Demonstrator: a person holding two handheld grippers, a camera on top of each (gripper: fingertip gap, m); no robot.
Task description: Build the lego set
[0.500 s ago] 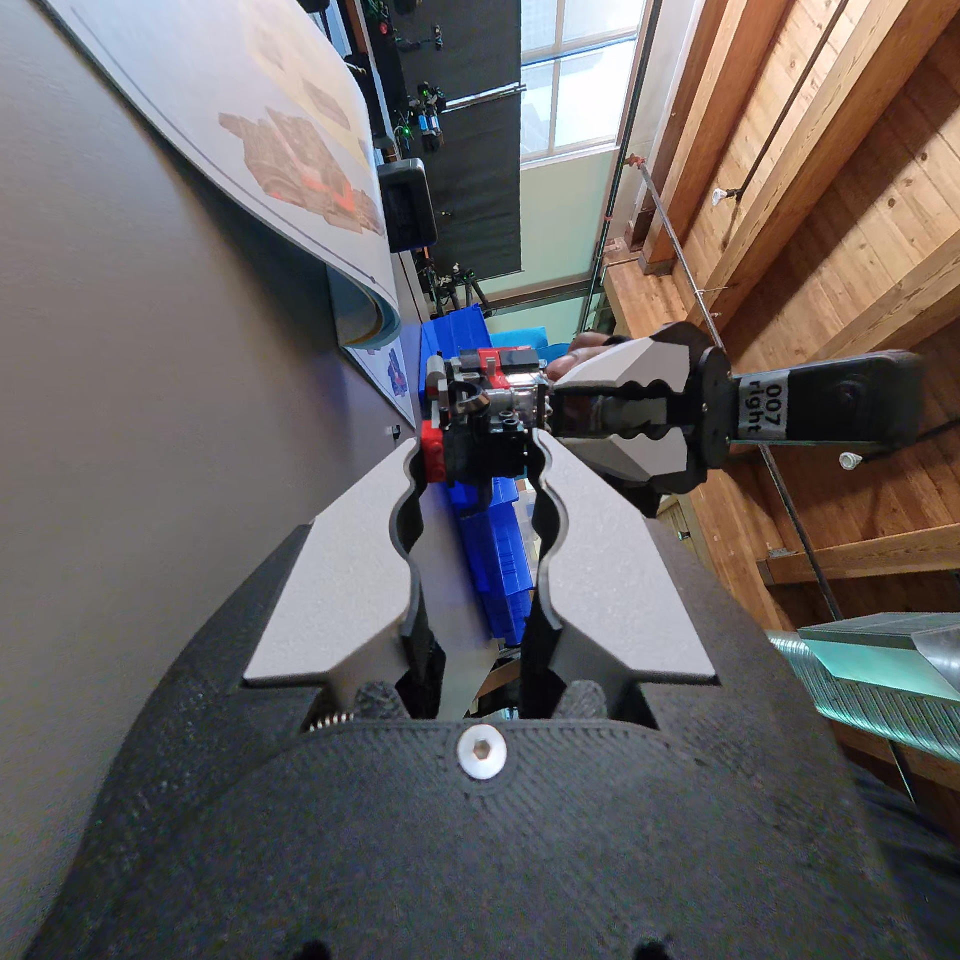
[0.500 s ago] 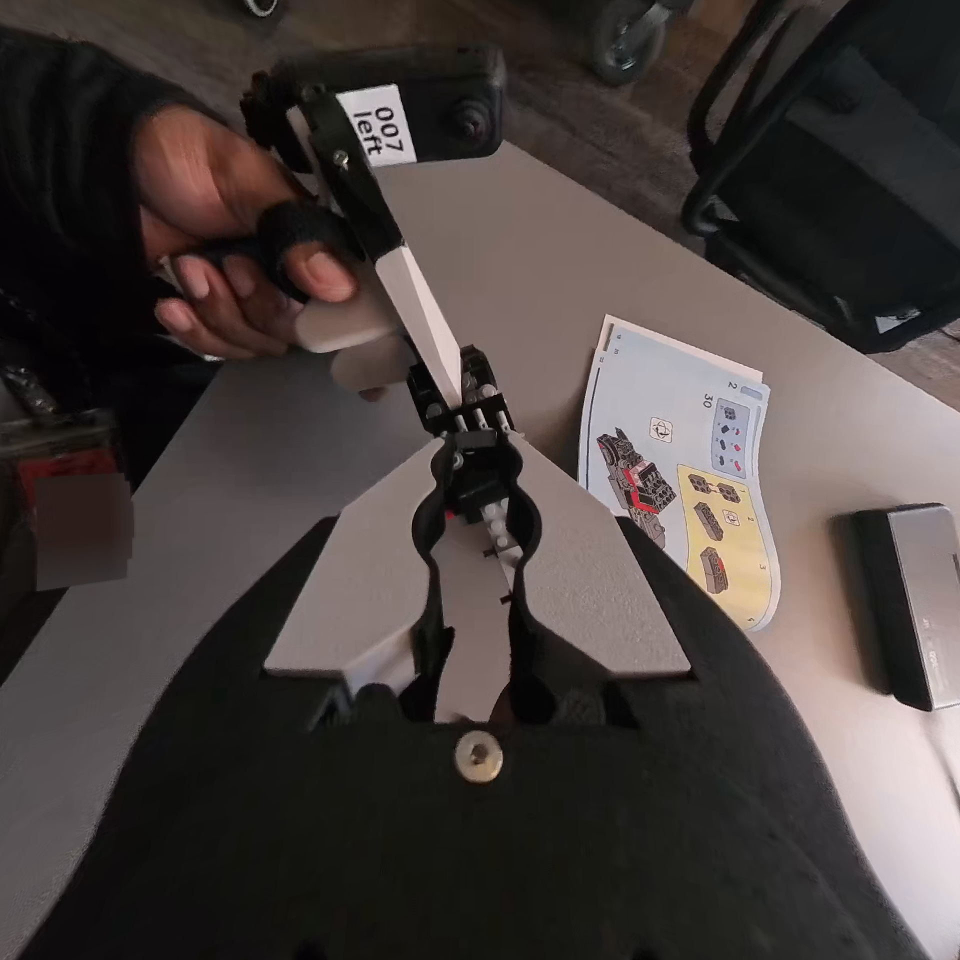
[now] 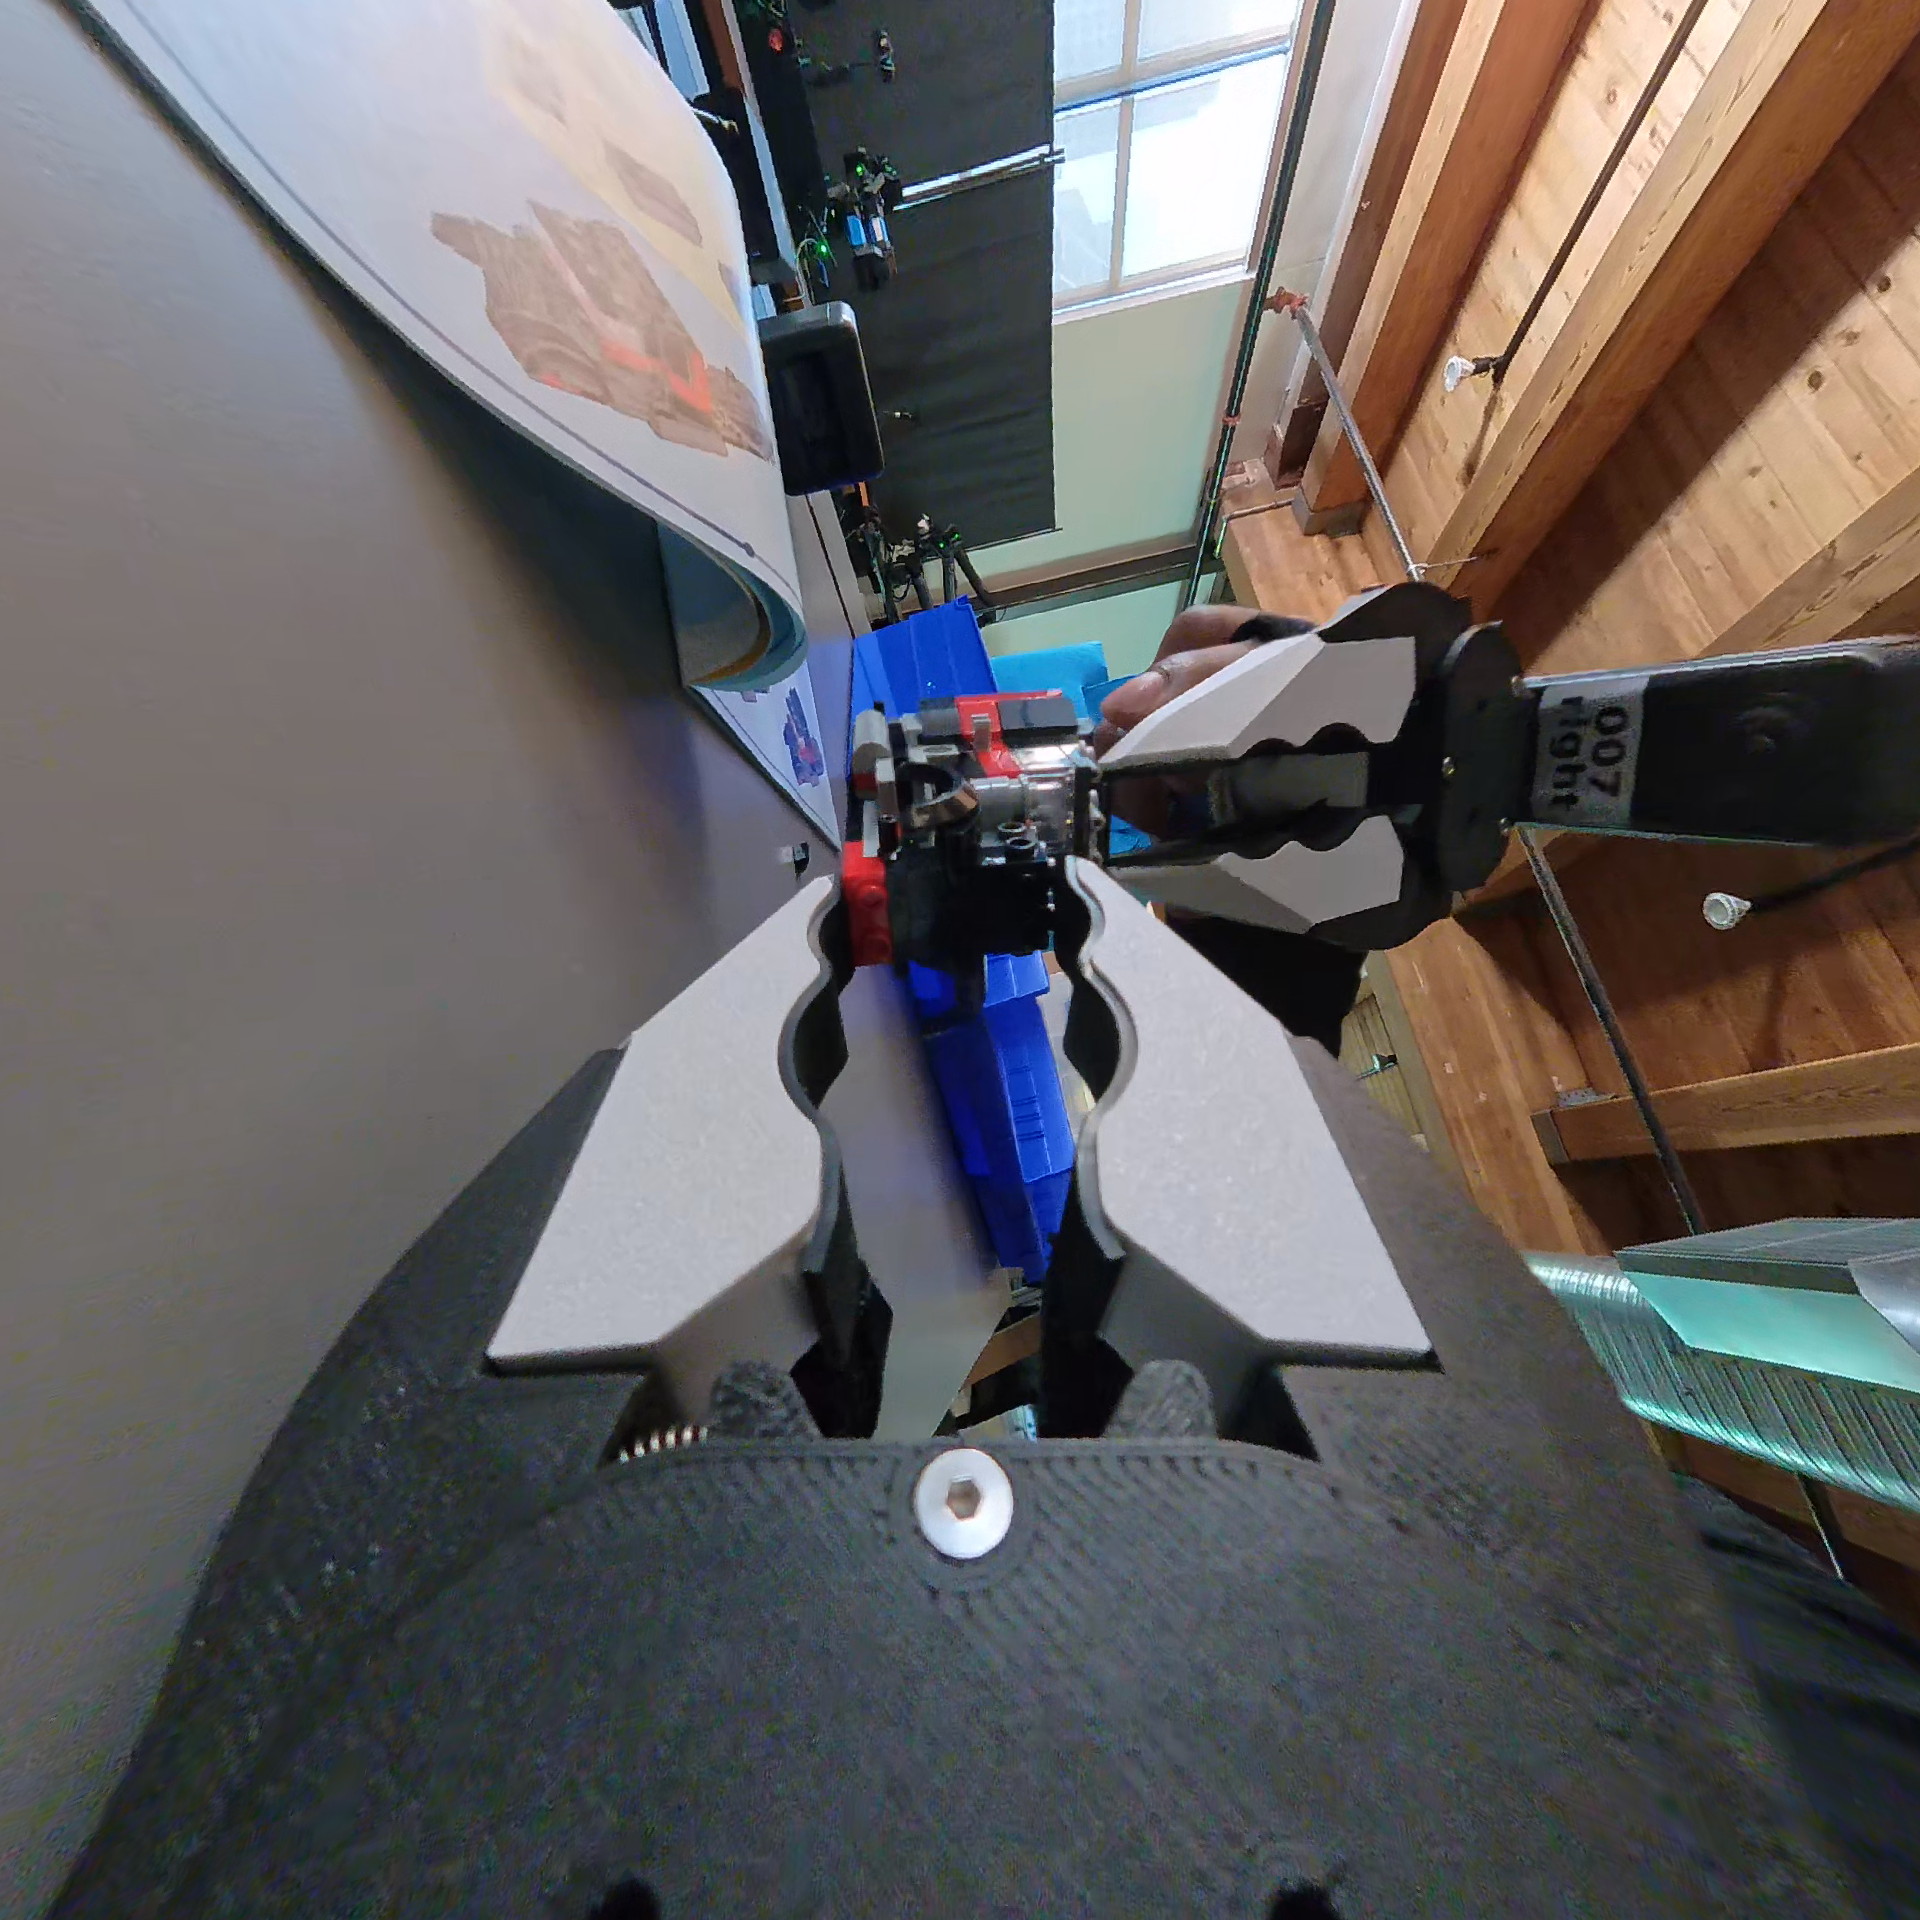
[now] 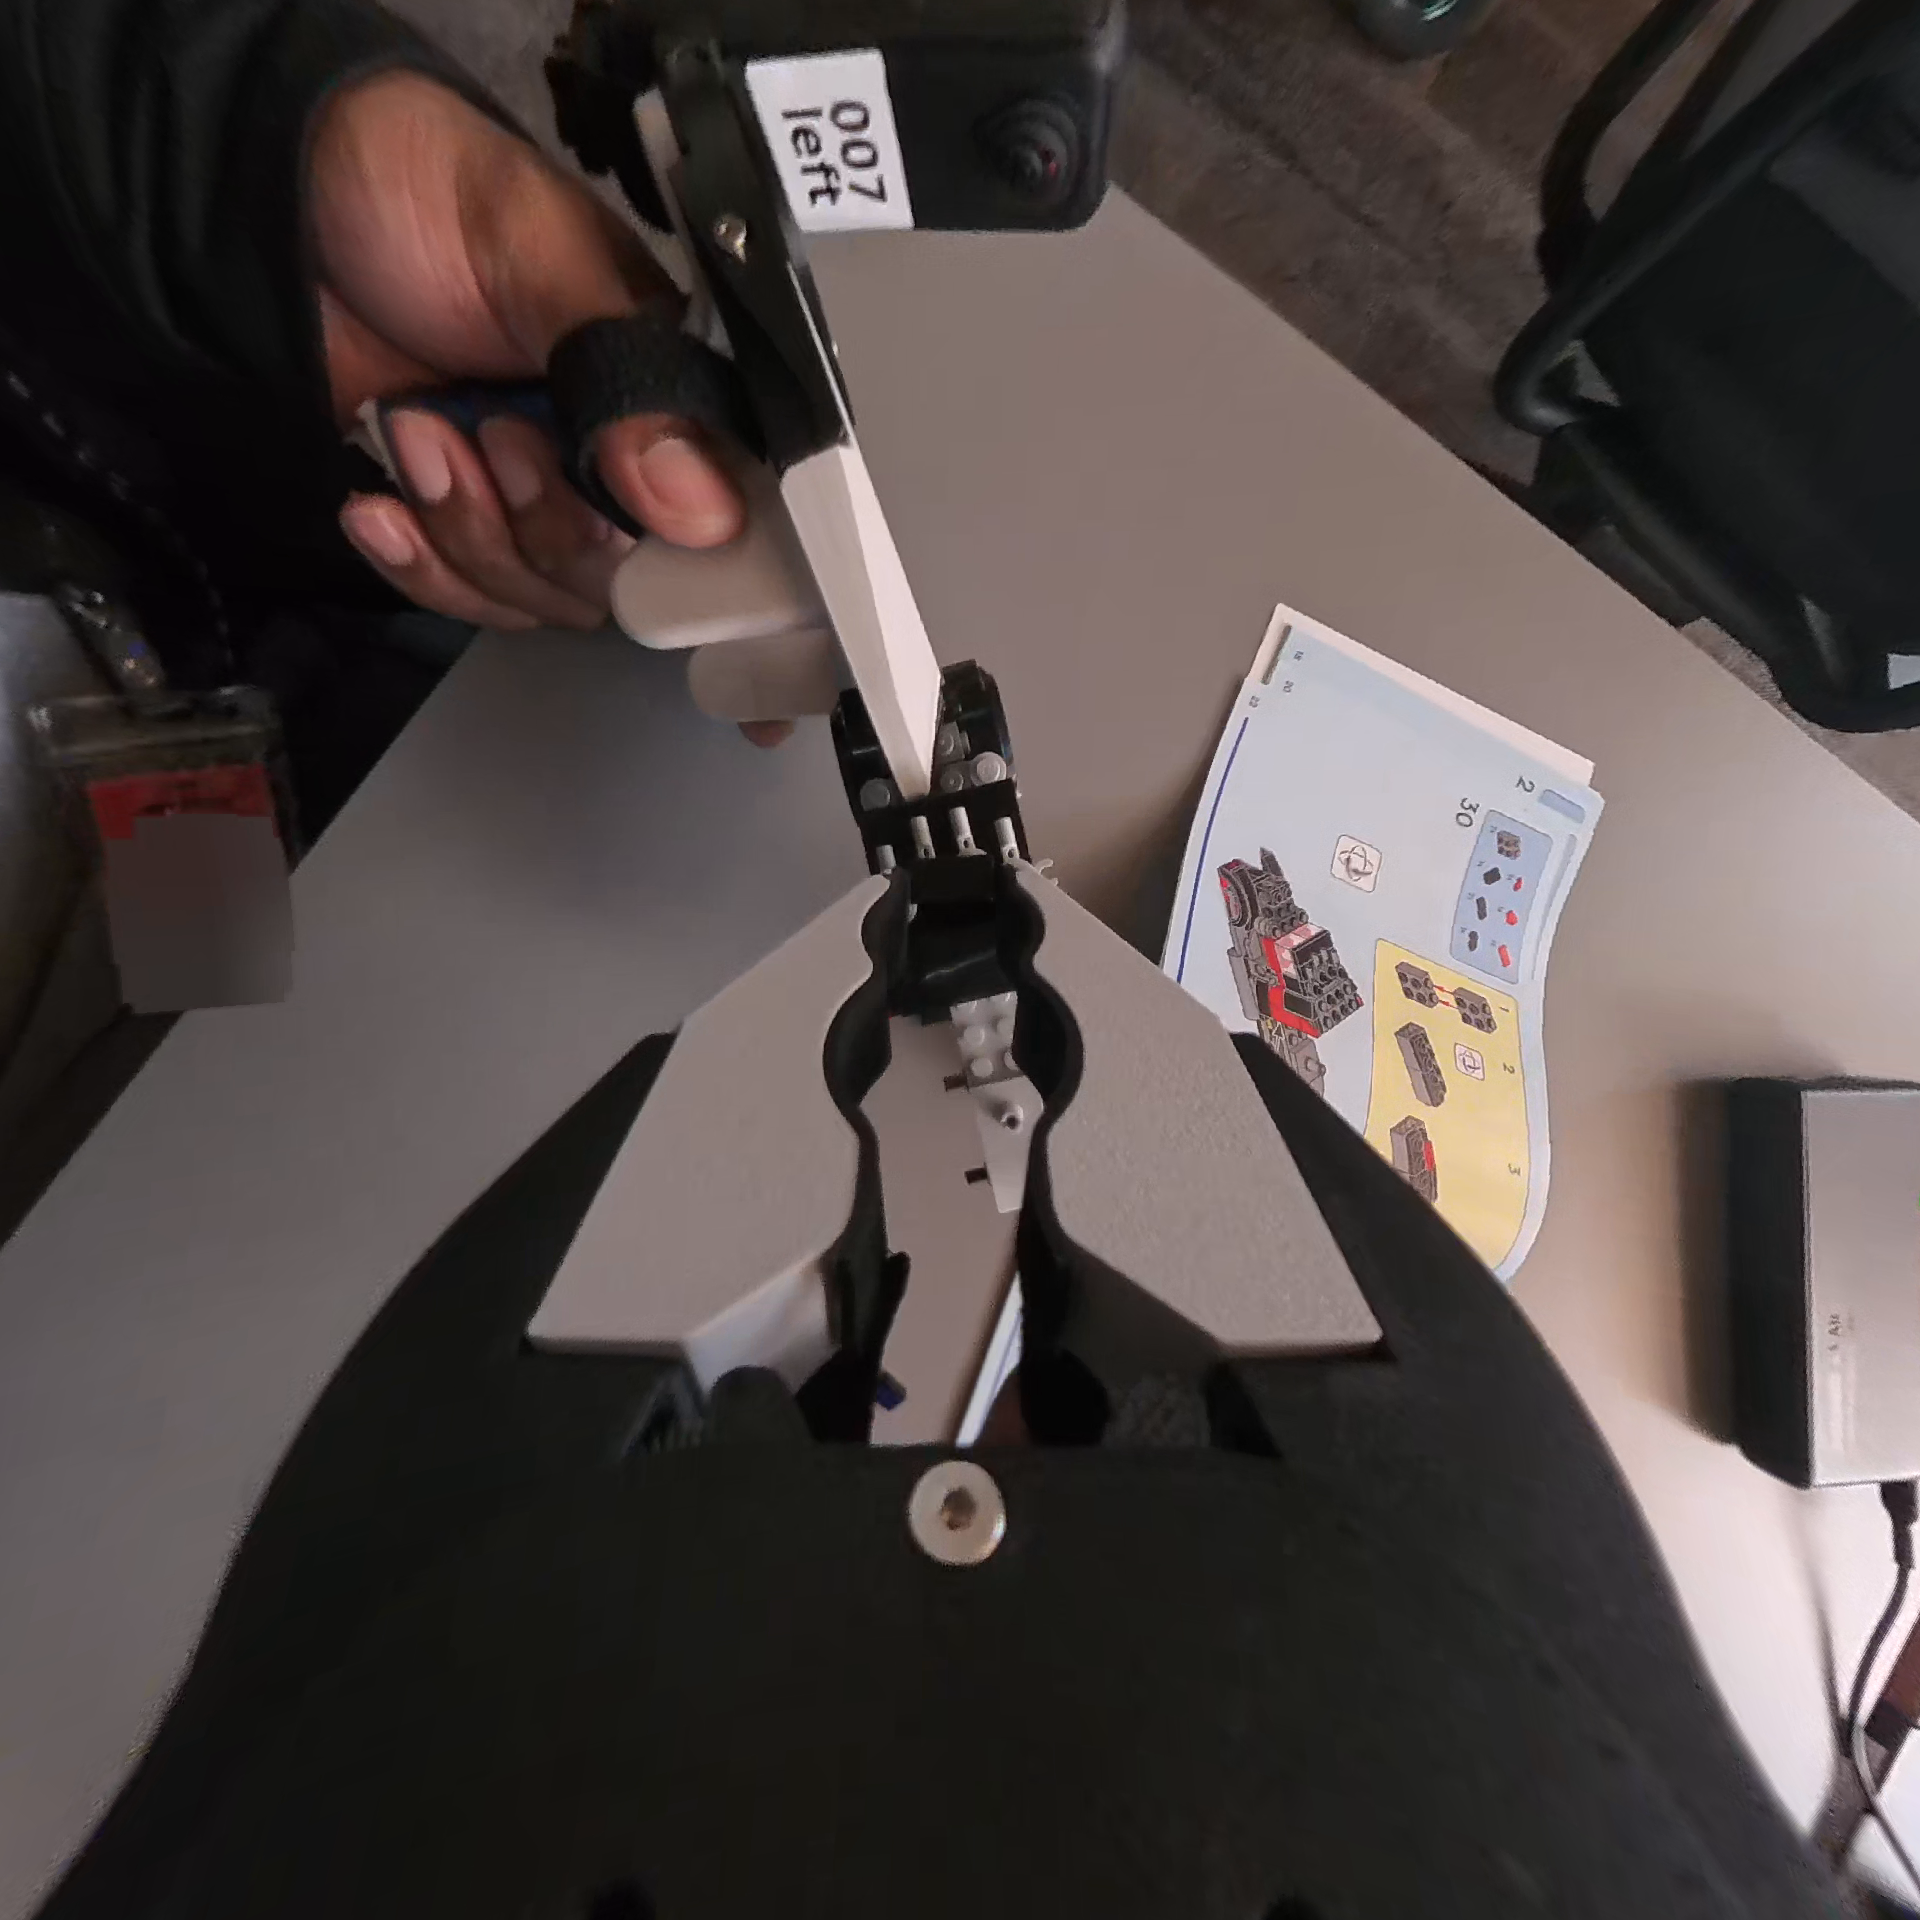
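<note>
A small black, red and grey lego model (image 3: 966, 821) is held in the air between both grippers. My left gripper (image 3: 951, 904) is shut on its black and red lower part. My right gripper (image 3: 1099, 821) comes in from the right and grips the model's other end. In the right wrist view my right gripper (image 4: 951, 888) is shut on the model's black end (image 4: 940, 821). The left gripper (image 4: 906, 771) reaches down from above, held by a hand (image 4: 488, 312). A grey studded part (image 4: 987, 1044) shows between my right fingers; I cannot tell whether it is attached.
The instruction booklet (image 4: 1403, 935) lies open on the grey table (image 4: 520, 935), right of the model; it also shows in the left wrist view (image 3: 468, 208). A black and silver box (image 4: 1829, 1278) sits at the right edge. Blue bins (image 3: 987, 1091) stand beyond the model. A black chair (image 4: 1714, 364) stands past the table. Left and right tips are no more than a few centimetres apart.
Both grippers keep their hold on the model. The left gripper's handle has shifted slightly up and right in the right wrist view. Nothing was let go or picked up.
</note>
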